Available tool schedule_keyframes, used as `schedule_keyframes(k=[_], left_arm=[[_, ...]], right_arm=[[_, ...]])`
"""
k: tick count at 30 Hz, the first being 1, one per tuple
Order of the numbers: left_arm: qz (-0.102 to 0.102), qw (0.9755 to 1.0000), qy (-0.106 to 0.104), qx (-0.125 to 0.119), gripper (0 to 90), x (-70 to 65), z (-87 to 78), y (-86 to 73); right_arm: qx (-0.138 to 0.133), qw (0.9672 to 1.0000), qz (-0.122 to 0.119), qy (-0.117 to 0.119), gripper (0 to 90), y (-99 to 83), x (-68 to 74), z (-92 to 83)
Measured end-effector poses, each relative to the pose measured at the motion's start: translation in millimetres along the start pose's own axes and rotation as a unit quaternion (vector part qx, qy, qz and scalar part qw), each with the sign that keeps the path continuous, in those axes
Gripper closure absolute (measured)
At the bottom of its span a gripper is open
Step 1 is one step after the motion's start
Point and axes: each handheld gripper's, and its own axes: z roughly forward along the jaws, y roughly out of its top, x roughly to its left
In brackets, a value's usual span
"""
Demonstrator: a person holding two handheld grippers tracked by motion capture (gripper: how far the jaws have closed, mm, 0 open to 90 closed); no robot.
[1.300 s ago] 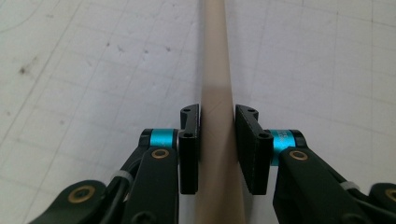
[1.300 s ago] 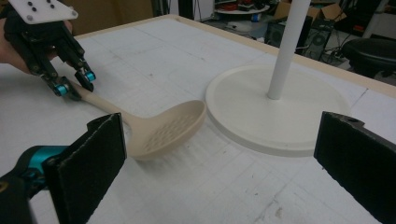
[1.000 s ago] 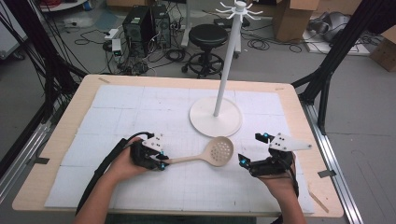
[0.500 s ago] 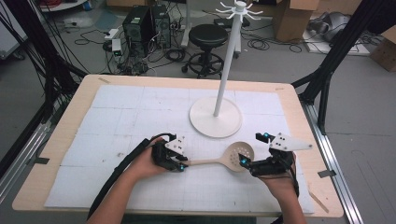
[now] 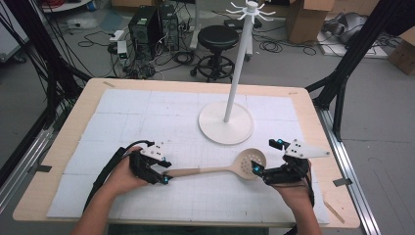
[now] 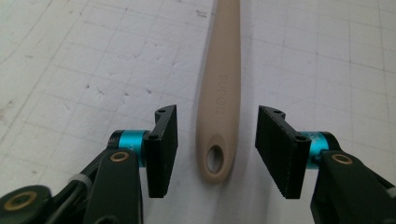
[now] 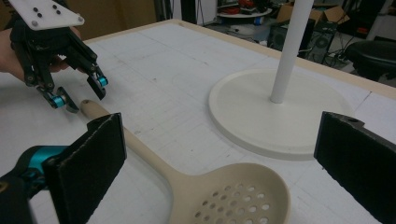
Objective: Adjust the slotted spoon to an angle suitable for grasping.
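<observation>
Black tools (image 5: 164,171) (image 5: 266,159) with cyan collars, brass screws (grey plates atop).

Left hand-held gripper (image 5: 165,172) jaws just opening, apart; right hand-held gripper (image 5: 266,157) wide open.

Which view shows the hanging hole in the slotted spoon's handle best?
The left gripper view: the hole sits close up between the open jaws. The right gripper view shows the slotted spoon with the hole a far-off dark speck. In the high view the handle end is too small to tell.
</observation>
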Motion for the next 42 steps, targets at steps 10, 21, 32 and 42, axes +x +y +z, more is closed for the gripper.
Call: schedule_keyframes(k=[10,21,32,42], left_arm=[[0.038,0.9992,-0.005,0.008,66.6,0.5,10.9,7.3],[0.067,0.9977,-0.01,0.011,66.6,4.7,40.4,42.4],[0.078,0.9967,-0.017,0.016,66.6,6.2,62.7,69.3],[0.036,0.9985,0.014,-0.04,49.9,11.2,32.0,59.0]], right_arm=[[-0.005,1.0,-0.002,0.0,0.9,3.4,1.0,0.1],[-0.003,1.0,-0.001,0.0,0.9,1.9,0.5,0.3],[-0.002,1.0,0.001,0.001,0.9,0.7,-0.4,-0.2],[-0.003,1.0,0.002,0.0,0.9,-0.1,-1.4,-1.9]])
